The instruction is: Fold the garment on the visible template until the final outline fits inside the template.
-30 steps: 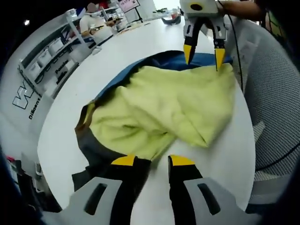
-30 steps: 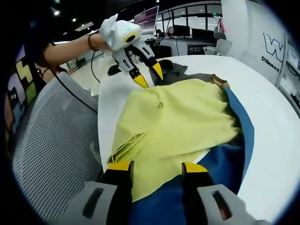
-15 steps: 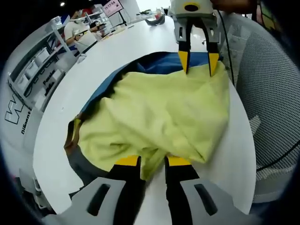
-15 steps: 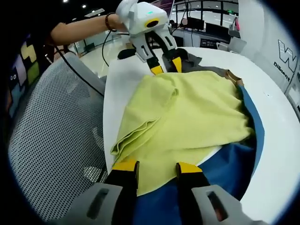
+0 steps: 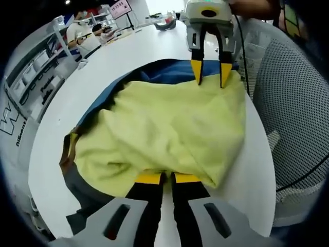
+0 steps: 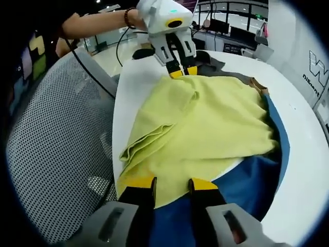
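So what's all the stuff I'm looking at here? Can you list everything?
Garment: one, yellow-green, loosely folded, lying on the blue sheet.
Blue template sheet: one, under the garment, on the table.
Grey cloth: one, dark with a tan edge, at the garment's end.
Table: one, white.
Mesh chair: one, grey, beside the table.
Shelves: white, in the background.
Left tongs: yellow tips nearly together at the garment's edge.
Right tongs: yellow tips apart over the opposite edge.
Person's arm: holding the left tongs.

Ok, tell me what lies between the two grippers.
The yellow-green garment spans the stretch between the left gripper and the right gripper, rumpled and folded over a blue template. The left gripper view shows this; the right gripper view agrees.
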Demonstrator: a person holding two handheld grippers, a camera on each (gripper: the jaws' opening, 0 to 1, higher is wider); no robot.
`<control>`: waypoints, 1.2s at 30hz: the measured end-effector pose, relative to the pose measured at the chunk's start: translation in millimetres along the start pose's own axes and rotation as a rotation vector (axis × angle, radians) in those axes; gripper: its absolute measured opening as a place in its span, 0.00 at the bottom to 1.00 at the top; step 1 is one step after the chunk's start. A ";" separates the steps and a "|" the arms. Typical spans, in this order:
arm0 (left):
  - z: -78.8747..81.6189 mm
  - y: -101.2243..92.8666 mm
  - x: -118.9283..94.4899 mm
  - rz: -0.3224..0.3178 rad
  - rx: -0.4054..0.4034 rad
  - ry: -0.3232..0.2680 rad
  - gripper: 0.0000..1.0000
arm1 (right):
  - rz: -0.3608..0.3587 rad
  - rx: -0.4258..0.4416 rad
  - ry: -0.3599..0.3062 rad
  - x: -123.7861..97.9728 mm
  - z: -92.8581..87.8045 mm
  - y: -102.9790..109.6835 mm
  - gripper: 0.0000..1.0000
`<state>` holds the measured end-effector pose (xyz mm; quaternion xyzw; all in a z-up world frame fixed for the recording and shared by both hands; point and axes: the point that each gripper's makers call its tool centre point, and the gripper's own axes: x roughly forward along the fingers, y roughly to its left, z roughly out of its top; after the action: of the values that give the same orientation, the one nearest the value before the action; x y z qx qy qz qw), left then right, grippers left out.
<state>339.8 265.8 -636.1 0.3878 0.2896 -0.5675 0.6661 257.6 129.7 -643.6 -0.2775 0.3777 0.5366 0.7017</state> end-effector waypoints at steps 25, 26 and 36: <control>-10.3 -5.8 -3.5 -0.011 -0.034 0.034 0.00 | -0.107 0.135 0.097 -4.6 -11.2 -16.2 0.00; -11.1 -6.1 -4.1 -0.010 -0.032 0.039 0.00 | -0.109 0.138 0.098 -5.1 -12.0 -16.5 0.00; -26.2 -7.5 -14.4 -0.006 -0.011 0.090 0.00 | -0.112 0.192 0.131 -10.3 -20.3 -18.6 0.00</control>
<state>331.2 295.1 -639.6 0.4085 0.3234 -0.5501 0.6526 269.3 103.0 -646.8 -0.2645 0.4563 0.4386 0.7276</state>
